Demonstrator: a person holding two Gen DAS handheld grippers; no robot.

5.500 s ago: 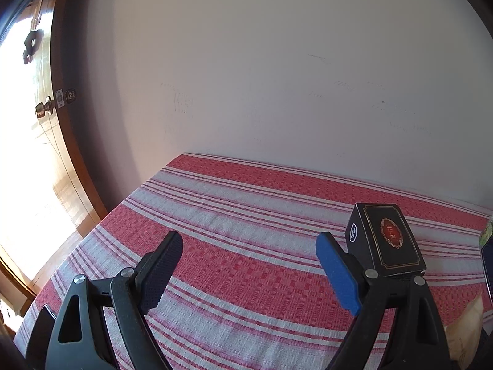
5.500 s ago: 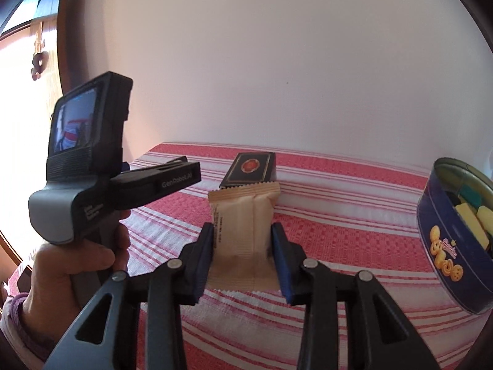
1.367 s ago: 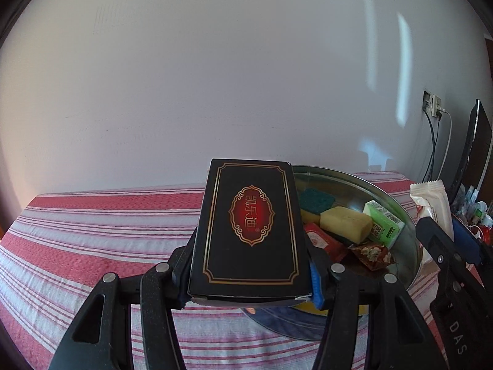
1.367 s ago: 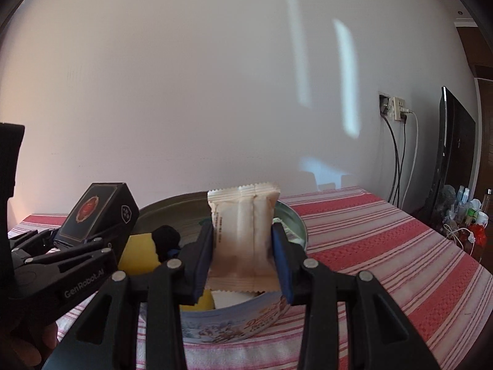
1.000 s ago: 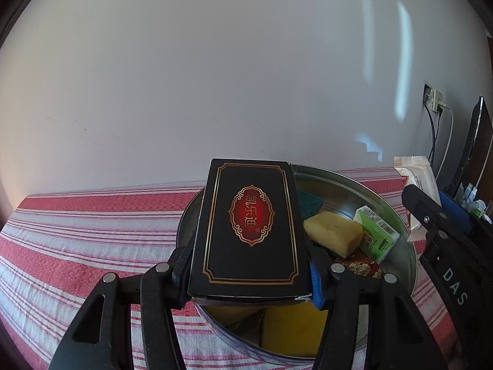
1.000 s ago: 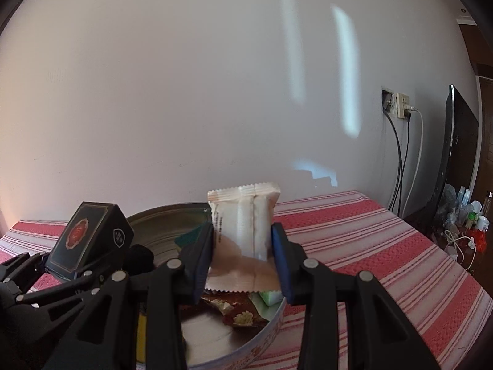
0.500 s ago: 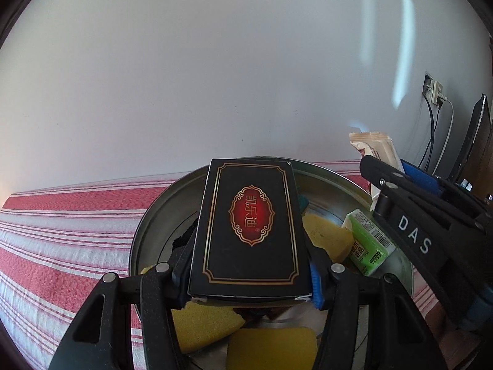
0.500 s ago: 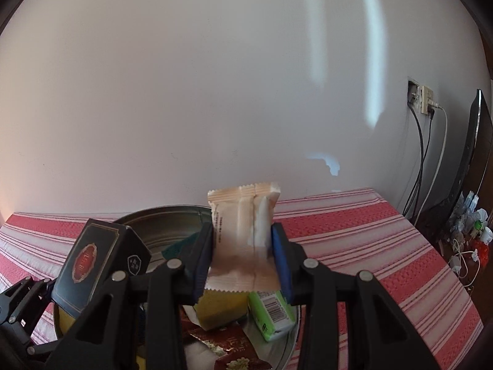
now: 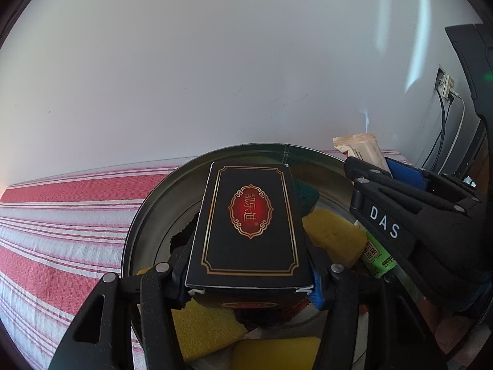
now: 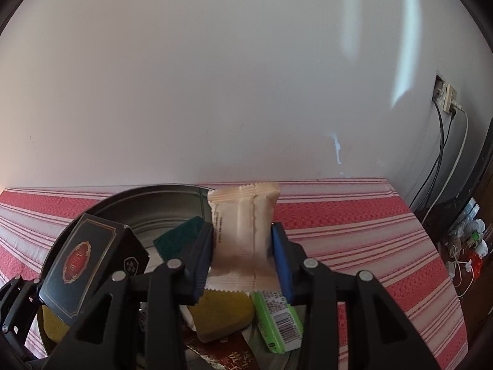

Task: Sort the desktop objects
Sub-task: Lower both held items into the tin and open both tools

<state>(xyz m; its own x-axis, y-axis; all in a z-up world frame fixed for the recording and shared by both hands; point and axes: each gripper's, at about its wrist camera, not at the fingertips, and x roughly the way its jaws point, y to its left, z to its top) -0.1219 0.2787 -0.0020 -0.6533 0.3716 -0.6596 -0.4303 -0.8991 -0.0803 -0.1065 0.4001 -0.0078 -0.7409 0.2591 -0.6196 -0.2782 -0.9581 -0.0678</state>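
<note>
White wall rises behind a table under a red-and-white striped cloth (image 10: 354,215), and on that cloth stands a round metal tin (image 9: 160,203), the landmark for all else.

Over the tin's middle hangs a black box (image 9: 249,225) with a red and gold emblem, clenched by its long sides between the jaws of the left gripper (image 9: 249,277); its face tilts up toward the left wrist camera. In the right wrist view the same box (image 10: 83,262) shows over the tin's left part.

Over the tin's right side the right gripper (image 10: 243,259) grasps a beige packet (image 10: 243,234), upright, its crimped top edge above the jaws and its lower edge just below them. From the left wrist view the packet (image 9: 360,151) pokes out past the tin's far right rim, with the right gripper (image 9: 385,172) reaching in from the right.

Inside the tin lie yellow sponges (image 9: 332,234), one under the packet (image 10: 222,314) and others at the near wall (image 9: 203,326). A dark green sponge (image 10: 178,240) lies toward the far wall, behind the box. A green packet (image 10: 277,320) with a barcode lies at the tin's right, beside the yellow sponge. A red wrapper (image 10: 225,354) lies on the tin's floor at the near edge.

Right of the tin, beyond the table end, cables (image 10: 443,141) hang from a wall socket (image 10: 445,94).
</note>
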